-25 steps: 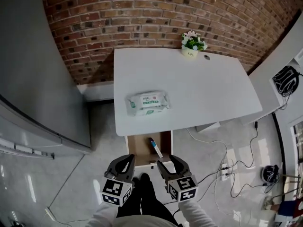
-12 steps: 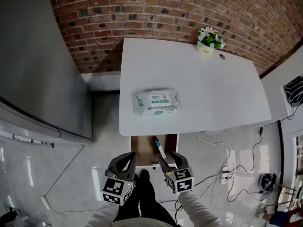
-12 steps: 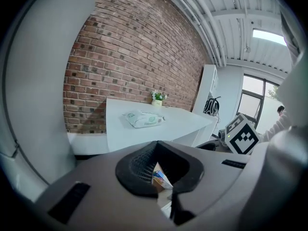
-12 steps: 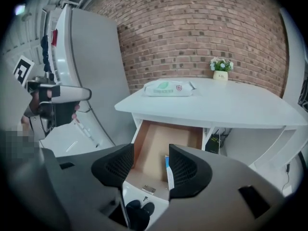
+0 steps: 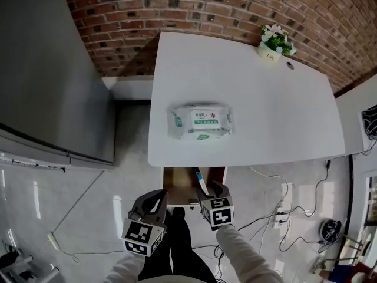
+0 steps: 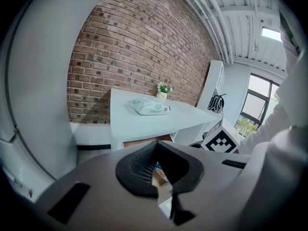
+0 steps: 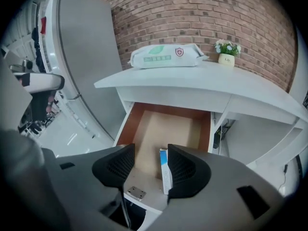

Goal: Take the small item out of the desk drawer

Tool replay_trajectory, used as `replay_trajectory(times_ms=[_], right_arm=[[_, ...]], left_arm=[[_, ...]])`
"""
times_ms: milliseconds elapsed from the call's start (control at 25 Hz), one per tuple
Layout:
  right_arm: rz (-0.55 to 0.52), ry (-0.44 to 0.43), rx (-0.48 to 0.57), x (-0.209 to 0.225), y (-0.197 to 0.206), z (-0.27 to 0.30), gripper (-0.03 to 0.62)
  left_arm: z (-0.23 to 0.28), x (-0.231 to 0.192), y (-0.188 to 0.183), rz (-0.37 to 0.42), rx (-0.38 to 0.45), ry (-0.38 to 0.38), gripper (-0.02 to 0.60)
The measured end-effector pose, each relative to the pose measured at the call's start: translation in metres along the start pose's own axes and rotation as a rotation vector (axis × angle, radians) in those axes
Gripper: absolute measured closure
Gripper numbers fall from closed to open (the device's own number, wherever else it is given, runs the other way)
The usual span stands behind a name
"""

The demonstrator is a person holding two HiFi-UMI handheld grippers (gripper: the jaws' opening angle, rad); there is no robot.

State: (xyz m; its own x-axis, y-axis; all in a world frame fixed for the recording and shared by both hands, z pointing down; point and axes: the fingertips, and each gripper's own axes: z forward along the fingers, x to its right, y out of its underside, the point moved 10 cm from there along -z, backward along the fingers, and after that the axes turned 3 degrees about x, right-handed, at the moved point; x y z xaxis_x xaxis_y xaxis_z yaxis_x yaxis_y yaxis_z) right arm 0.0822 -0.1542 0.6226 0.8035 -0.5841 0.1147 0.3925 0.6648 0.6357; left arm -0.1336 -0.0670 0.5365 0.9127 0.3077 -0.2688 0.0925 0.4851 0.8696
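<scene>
Drawer stands open. Item lies inside at front right, not yet lifted. Right tool is wide and has just been closing, with the item between its jaws ungripped. Left tool is closed and empty.

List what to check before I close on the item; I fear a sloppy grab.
1. Drawer open: ok.
2. Small box visible, lying by the drawer's right wall: ok.
3. Right tongs open, having just closed a little: ok.
4. Box centred between them: not ok, it shows close to the right one, untouched.
5. Left tongs shut, empty: ok.
</scene>
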Motion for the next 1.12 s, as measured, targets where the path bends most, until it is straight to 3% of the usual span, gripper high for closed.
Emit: replay_trajectory(times_ms=[320,520,1120], right_arm=[[-0.065,0.008,-0.144,0.015,0.023,0.043,0.355],[-0.139,0.014,-0.159,0.017,0.027,0.067,0.356],[-0.176,0.028,-0.326,0.029,0.036,0.113,0.362]], left_arm=[[0.012,-0.010,0.005,-0.003,-0.005,-0.023,0.565],[0.017,-0.015,0.012,-0.010,-0.016,-0.036,0.565],[0.031,-0.019,0.024,-0.038,-0.037,-0.051,0.565]])
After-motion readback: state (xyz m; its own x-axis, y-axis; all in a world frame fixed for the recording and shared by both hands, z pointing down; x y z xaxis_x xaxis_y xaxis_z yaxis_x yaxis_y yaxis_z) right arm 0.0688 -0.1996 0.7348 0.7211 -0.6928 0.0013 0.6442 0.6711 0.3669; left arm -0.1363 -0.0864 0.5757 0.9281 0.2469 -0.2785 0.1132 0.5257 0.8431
